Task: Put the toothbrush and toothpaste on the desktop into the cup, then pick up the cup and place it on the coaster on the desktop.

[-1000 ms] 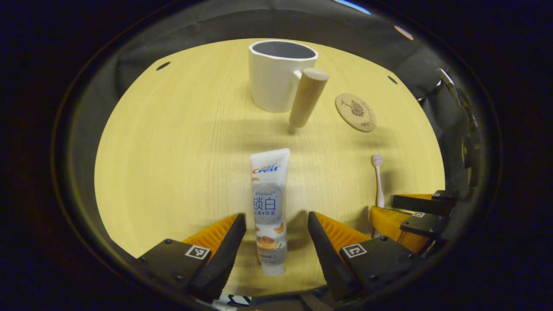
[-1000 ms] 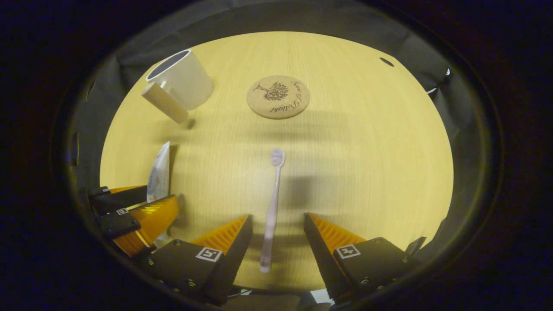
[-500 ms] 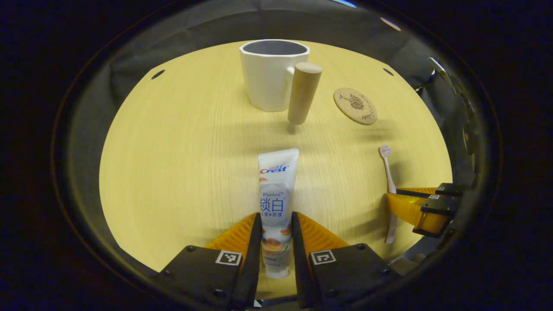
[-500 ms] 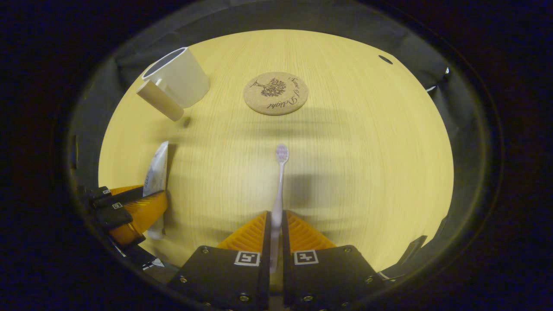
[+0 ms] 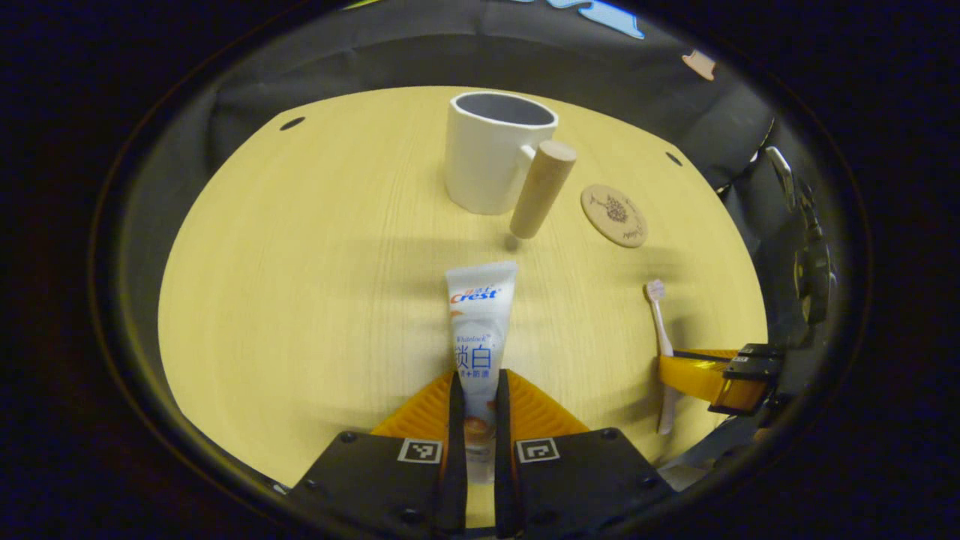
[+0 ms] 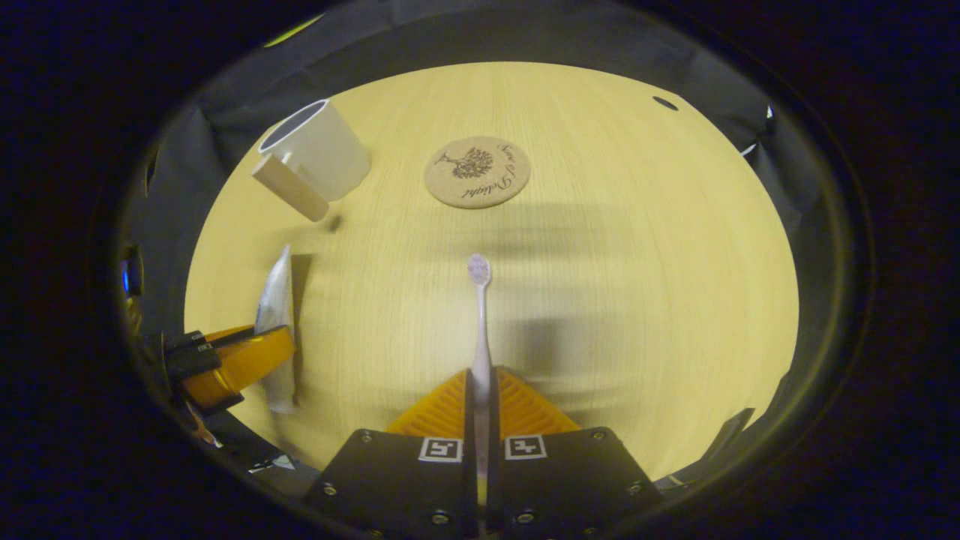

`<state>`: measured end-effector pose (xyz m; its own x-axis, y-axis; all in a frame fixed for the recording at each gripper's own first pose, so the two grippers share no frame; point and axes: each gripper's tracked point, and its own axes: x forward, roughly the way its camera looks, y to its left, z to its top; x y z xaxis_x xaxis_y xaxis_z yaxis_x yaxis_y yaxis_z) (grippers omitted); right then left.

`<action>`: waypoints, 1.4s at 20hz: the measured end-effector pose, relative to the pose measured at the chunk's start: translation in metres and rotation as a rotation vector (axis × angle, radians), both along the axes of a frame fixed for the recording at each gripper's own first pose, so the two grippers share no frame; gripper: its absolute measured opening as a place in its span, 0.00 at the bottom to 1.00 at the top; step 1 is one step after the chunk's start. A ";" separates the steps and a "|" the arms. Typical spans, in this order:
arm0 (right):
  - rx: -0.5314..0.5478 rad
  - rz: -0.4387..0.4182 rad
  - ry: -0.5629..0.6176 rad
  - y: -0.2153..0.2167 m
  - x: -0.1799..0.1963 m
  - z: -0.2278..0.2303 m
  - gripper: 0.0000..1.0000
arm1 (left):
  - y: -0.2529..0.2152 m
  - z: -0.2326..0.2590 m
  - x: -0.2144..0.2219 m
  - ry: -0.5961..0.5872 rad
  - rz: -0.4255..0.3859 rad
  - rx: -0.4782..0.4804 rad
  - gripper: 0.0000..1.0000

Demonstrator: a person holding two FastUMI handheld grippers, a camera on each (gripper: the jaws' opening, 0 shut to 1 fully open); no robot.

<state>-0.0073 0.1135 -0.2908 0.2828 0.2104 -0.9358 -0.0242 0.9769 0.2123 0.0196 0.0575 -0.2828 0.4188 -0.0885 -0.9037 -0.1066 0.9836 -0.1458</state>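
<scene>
My left gripper (image 5: 475, 379) is shut on the white toothpaste tube (image 5: 478, 319), which points away from me toward the white cup (image 5: 491, 152) with its wooden handle (image 5: 541, 189). My right gripper (image 6: 481, 375) is shut on the pale toothbrush (image 6: 480, 322), bristle head forward. Both items look raised slightly off the wooden desktop (image 5: 300, 262). The round cork coaster (image 6: 477, 171) lies ahead of the toothbrush, right of the cup (image 6: 316, 148). In the left gripper view the right gripper (image 5: 712, 375) holds the toothbrush (image 5: 658, 315) at the right; in the right gripper view the left gripper (image 6: 225, 360) holds the tube (image 6: 276, 315) at the left.
The cup stands upright near the desktop's far side, its handle toward me. Black cloth walls ring the desktop (image 6: 637, 262). Small dark holes (image 5: 292, 122) mark the far corners of the wood.
Both grippers closed from open, the left onto the toothpaste tube and the right onto the toothbrush, and both have lifted a little off the desktop.
</scene>
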 end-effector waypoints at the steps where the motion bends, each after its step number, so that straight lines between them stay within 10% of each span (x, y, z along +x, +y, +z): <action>1: 0.024 -0.009 -0.026 0.001 0.003 0.007 0.06 | 0.001 0.006 0.003 -0.025 0.013 -0.005 0.22; 19: 0.282 -0.094 -0.589 -0.006 0.060 0.156 0.06 | 0.031 0.210 0.098 -0.868 0.016 -0.047 0.20; 28: 0.233 -0.095 -0.609 -0.011 0.066 0.159 0.06 | 0.014 0.217 0.157 -1.015 0.002 -0.119 0.21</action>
<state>0.0589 0.1025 -0.1320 0.7744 0.3366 -0.5357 -0.1231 0.9107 0.3942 0.1763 0.0713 -0.0663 0.9823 -0.1529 -0.1080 0.1197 0.9567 -0.2655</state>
